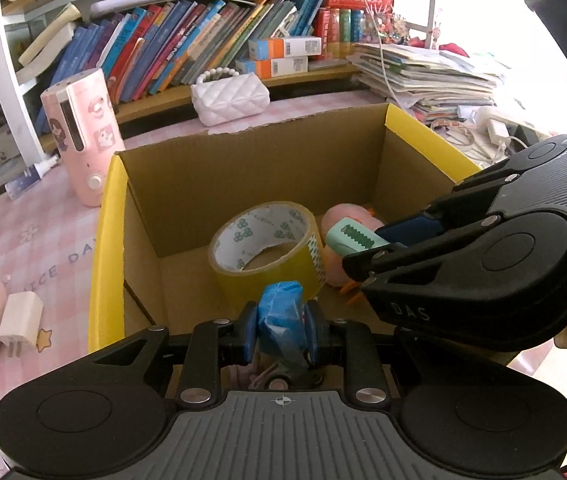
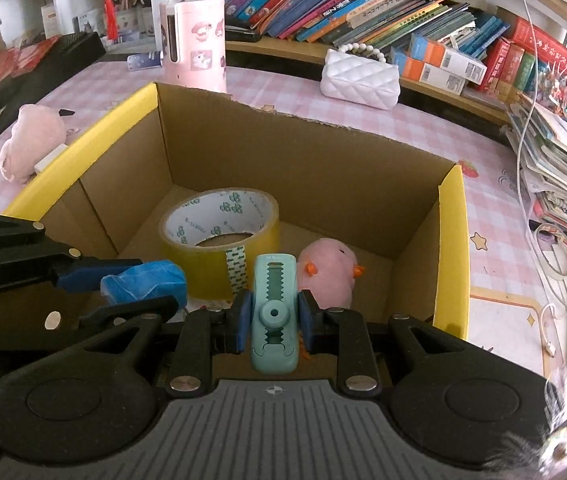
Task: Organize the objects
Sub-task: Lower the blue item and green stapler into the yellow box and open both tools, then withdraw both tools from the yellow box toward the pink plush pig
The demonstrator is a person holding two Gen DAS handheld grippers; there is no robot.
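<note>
Left wrist view: the left gripper [image 1: 281,334] is clenched on a crumpled blue wrapped item [image 1: 279,312], held above the near edge of the cardboard box [image 1: 251,176]. The right gripper [image 1: 399,240] enters from the right above the box, clamped on a mint-green toothed cutter [image 1: 353,237]. Only this view shows the white charger plug [image 1: 19,320] lying on the pink tablecloth [image 1: 35,236] left of the box, touching a pink plush at the frame edge.

Right wrist view: the right gripper [image 2: 271,318] grips the mint-green toothed cutter [image 2: 274,312] at its middle, pads pressed on both sides. The left gripper [image 2: 123,280] comes in from the left with the blue wrapped item [image 2: 143,280] pinched in it. Only this view shows the box's right yellow flap [image 2: 453,248] in full and the second pink plush [image 2: 31,140] whole, outside the left wall.

Count inside the box: one tape roll [image 2: 219,236], lying flat; one pink plush with orange feet [image 2: 329,272], just beside the roll on its right. Outside: one pink plush, one plug, one pink cylinder appliance [image 2: 195,40], one white quilted bag [image 2: 359,80].

Edges and room: the far wall's rim is torn and lower than the yellow-edged side flaps [image 1: 109,240]. Bare box floor shows left of the roll and along the near wall. Both grippers sit close together over the near side.
</note>
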